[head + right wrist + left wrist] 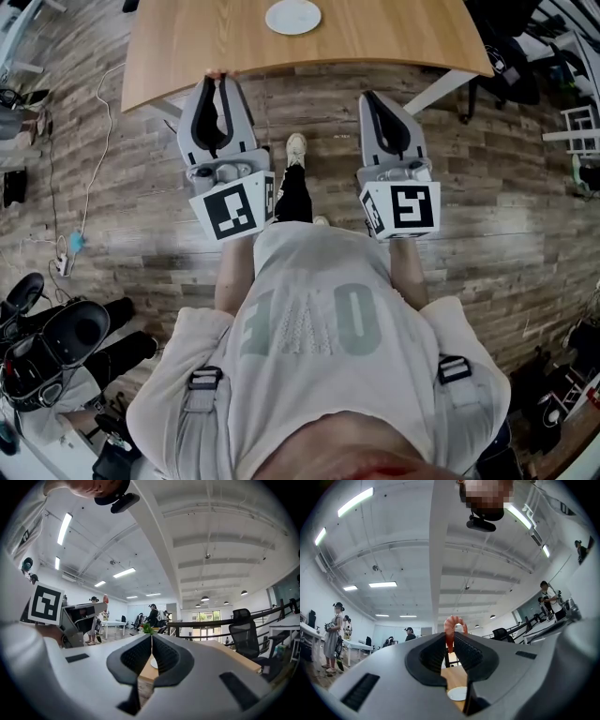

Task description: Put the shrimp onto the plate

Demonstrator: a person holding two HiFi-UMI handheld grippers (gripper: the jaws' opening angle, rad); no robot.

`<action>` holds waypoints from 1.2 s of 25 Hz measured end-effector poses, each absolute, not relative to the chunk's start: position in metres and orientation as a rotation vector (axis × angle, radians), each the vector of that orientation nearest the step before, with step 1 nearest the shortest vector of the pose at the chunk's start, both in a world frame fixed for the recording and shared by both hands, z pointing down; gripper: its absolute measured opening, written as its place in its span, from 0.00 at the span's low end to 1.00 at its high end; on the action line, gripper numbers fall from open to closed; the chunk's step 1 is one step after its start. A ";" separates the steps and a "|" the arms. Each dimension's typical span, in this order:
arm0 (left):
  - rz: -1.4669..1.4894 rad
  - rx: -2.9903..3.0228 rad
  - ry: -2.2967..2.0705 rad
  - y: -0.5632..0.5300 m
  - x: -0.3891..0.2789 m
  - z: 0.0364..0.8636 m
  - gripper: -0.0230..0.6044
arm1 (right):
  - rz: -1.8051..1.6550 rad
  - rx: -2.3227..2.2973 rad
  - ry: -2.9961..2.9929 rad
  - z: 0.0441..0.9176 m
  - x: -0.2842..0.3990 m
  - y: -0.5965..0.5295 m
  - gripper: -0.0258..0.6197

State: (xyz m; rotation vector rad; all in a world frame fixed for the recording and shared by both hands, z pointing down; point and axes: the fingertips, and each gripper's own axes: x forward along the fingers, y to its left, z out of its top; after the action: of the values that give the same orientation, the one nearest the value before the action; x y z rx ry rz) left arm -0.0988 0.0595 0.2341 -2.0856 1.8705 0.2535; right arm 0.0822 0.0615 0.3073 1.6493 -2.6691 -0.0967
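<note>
Mid-carry: your left gripper [217,79] grasps the curled orange shrimp [451,624], right gripper [368,97] clenched empty; next, reach past the wooden table [394,37]'s near edge to the round white plate [292,17].

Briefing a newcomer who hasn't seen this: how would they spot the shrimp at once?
Find the light wooden table at the top of the head view; the left tongs reach its near edge. Pinched between their tips is the curled orange-pink shrimp, set apart by its colour and hooked shape from the flat white round plate and the shut, empty right tongs.
</note>
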 end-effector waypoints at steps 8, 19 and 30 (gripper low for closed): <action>0.233 -2.117 1.871 0.002 -0.102 0.241 0.13 | -0.117 1.582 -2.678 0.307 0.061 0.004 0.07; 0.236 -2.183 1.867 -0.085 -0.119 0.233 0.13 | -0.087 1.576 -2.659 0.298 0.035 -0.086 0.07; 0.184 -2.266 1.773 -0.212 -0.132 0.234 0.13 | -0.055 1.662 -2.601 0.291 0.018 -0.199 0.07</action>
State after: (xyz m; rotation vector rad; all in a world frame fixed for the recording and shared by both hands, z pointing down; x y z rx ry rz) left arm -0.1317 -0.2118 0.2344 -2.2661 1.7730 0.1842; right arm 0.0178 -0.1993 0.2913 1.6624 -2.6012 -0.0555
